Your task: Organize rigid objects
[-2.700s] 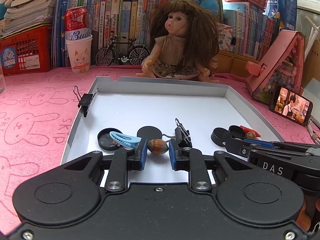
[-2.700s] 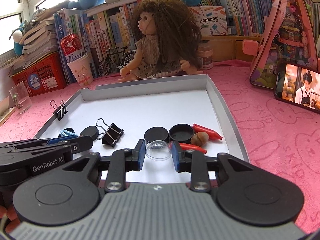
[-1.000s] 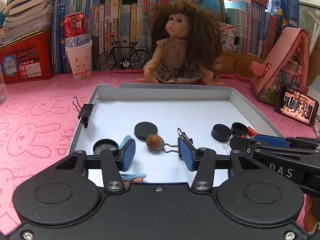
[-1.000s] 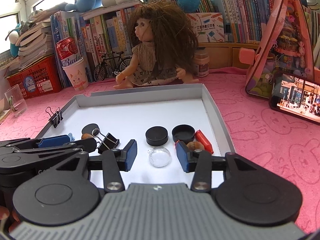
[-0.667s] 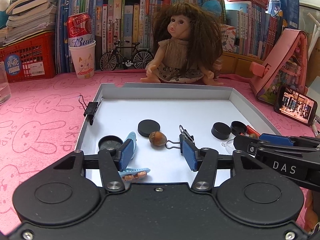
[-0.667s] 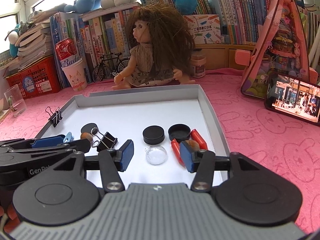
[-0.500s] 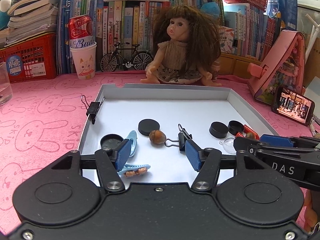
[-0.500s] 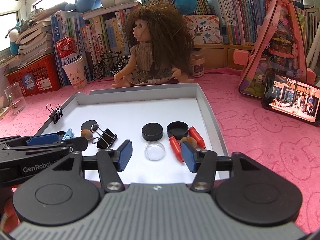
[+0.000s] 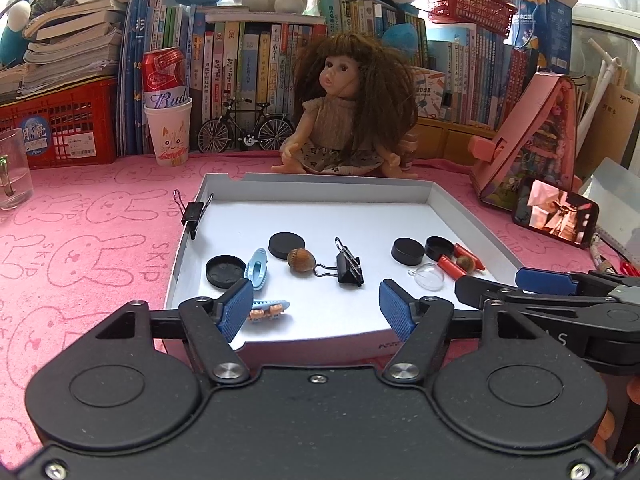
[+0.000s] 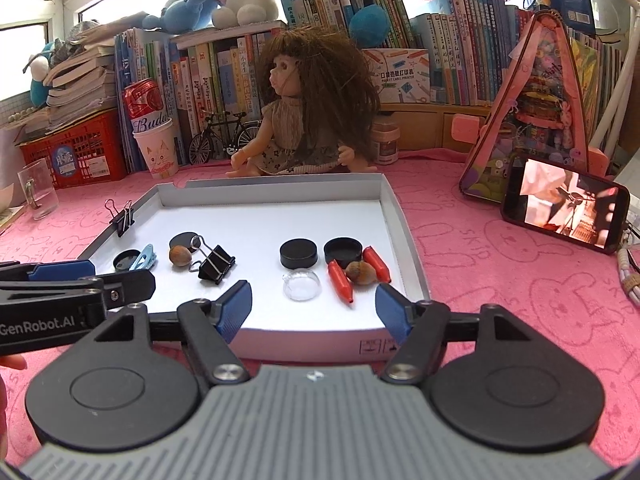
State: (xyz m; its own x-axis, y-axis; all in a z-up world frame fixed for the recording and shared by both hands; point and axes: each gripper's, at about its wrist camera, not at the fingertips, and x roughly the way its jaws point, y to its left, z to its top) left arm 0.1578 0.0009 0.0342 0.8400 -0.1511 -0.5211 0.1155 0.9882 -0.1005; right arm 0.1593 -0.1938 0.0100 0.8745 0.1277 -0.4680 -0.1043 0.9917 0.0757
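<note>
A white tray [image 9: 320,194] [image 10: 414,256] holds small items. On its left lie a brown nut [image 9: 301,259] [image 10: 180,256], black caps [image 9: 225,271], blue hair clips [image 9: 256,268] and a black binder clip [image 9: 348,268] [image 10: 216,264]. On its right lie a clear dome [image 10: 302,286] [image 9: 430,277], red crayons [image 10: 340,282], a second nut [image 10: 360,272] and two black caps [image 10: 299,253]. My left gripper [image 9: 316,302] hangs over the tray's near edge, its jaws opening with nothing between them. My right gripper [image 10: 312,304] does the same just short of the dome.
Another binder clip [image 9: 192,214] is clamped on the tray's left rim. A doll [image 9: 344,120] sits behind the tray, with a can in a paper cup [image 9: 166,112], a glass mug [image 10: 36,190] and book rows around it. A phone [image 10: 564,206] stands on the right of the pink cloth.
The left gripper let go of the nut and the right one let go of the clear dome. Both have drawn back toward the tray's near edge while their jaws widened.
</note>
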